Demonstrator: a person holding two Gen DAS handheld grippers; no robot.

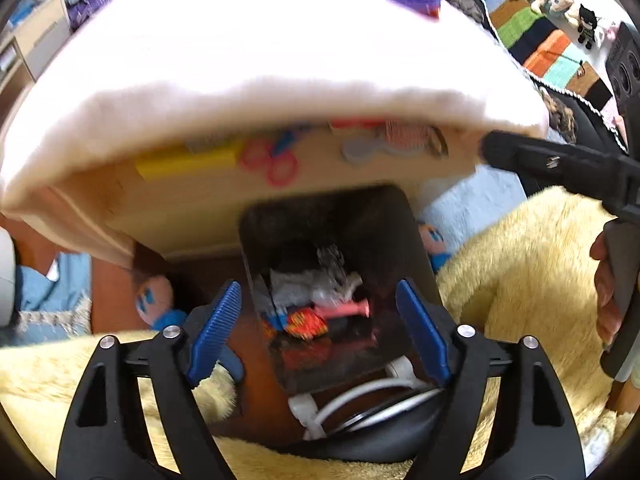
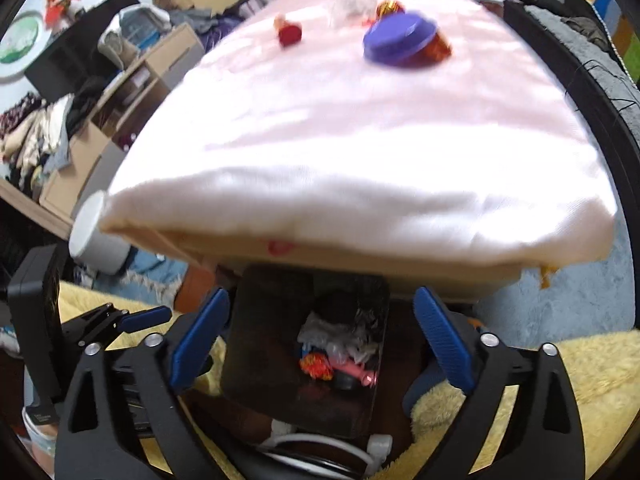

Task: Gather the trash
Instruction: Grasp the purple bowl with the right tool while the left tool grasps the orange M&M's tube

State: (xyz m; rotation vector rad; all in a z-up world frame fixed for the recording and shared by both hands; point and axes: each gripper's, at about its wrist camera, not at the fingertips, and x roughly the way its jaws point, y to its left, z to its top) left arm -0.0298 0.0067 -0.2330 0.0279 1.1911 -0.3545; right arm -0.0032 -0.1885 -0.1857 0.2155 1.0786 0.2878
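Observation:
A black bin (image 1: 404, 240) (image 2: 260, 340) stands on the floor under the front edge of the table. Inside lies trash (image 1: 316, 304) (image 2: 336, 356): a pink piece, an orange-red wrapper and crumpled silver and white wrappers. My left gripper (image 1: 318, 286) hangs open over the bin's mouth with nothing between its blue pads. My right gripper (image 2: 322, 292) is also open and empty above the bin. On the table's pale cloth (image 2: 360, 140) farther back sit a purple lid (image 2: 400, 40), a small red item (image 2: 290, 34) and an orange-gold wrapper (image 2: 390, 7).
A yellow fluffy rug (image 1: 520, 260) surrounds the bin. White cable and plugs (image 1: 360, 396) lie at its near side. Small dolls (image 1: 156, 300) lie under the table. A white cylinder (image 2: 100, 236) stands at the table's left corner, with shelves and clothes beyond.

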